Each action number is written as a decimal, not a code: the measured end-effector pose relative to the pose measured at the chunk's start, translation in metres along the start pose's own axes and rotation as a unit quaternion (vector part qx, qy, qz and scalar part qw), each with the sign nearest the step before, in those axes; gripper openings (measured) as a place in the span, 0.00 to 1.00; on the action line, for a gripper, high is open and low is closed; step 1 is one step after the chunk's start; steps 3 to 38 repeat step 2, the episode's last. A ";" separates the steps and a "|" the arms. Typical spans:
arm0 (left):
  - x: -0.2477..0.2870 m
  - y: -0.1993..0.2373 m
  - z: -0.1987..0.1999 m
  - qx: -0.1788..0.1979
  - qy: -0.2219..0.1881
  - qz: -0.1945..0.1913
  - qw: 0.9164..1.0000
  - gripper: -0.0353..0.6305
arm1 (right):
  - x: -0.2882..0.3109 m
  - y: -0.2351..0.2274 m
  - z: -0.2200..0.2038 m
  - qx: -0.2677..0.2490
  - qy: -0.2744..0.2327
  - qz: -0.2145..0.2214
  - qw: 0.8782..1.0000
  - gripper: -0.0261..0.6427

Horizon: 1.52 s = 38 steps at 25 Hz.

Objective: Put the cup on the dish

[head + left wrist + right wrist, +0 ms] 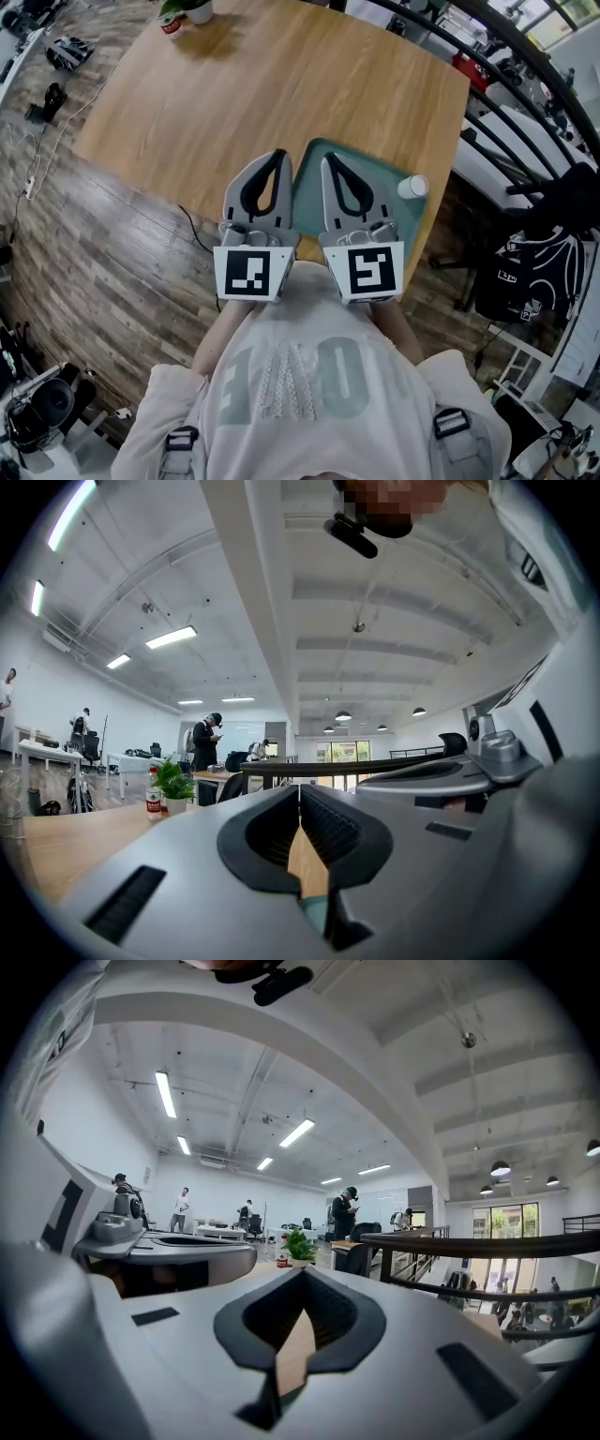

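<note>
In the head view a teal dish (384, 169) lies near the table's front right edge, partly hidden under both grippers. A small white cup (412, 186) sits at the dish's right corner; I cannot tell whether it rests on the dish or beside it. My left gripper (278, 154) and right gripper (328, 159) are held side by side over the dish's near left part, both shut with nothing between the jaws. The left gripper (300, 791) shows a sliver of the teal dish (316, 913) below its closed jaws. The right gripper (302, 1277) looks out level over the table.
The wooden table (281, 84) stretches away from me. A potted plant (192, 9) and a red-labelled bottle (172, 26) stand at its far left corner. Black railings (506, 103) run along the right. People stand far off in the room.
</note>
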<state>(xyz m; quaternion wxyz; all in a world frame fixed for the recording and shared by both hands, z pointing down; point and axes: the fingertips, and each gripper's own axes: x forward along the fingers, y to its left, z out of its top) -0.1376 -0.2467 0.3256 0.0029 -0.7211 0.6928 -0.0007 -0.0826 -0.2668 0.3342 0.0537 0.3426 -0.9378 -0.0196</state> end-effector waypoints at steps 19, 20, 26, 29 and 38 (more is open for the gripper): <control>0.001 -0.002 0.001 0.000 -0.002 0.000 1.000 0.07 | -0.001 -0.004 -0.001 0.000 0.003 -0.002 1.000 0.07; 0.001 -0.002 0.001 0.000 -0.002 0.000 1.000 0.07 | -0.001 -0.004 -0.001 0.000 0.003 -0.002 1.000 0.07; 0.001 -0.002 0.001 0.000 -0.002 0.000 1.000 0.07 | -0.001 -0.004 -0.001 0.000 0.003 -0.002 1.000 0.07; 0.001 -0.002 0.001 0.000 -0.002 0.000 1.000 0.07 | -0.001 -0.004 -0.001 0.000 0.003 -0.002 1.000 0.07; 0.001 -0.002 0.001 0.000 -0.002 0.000 1.000 0.07 | -0.001 -0.004 -0.001 0.000 0.003 -0.002 1.000 0.07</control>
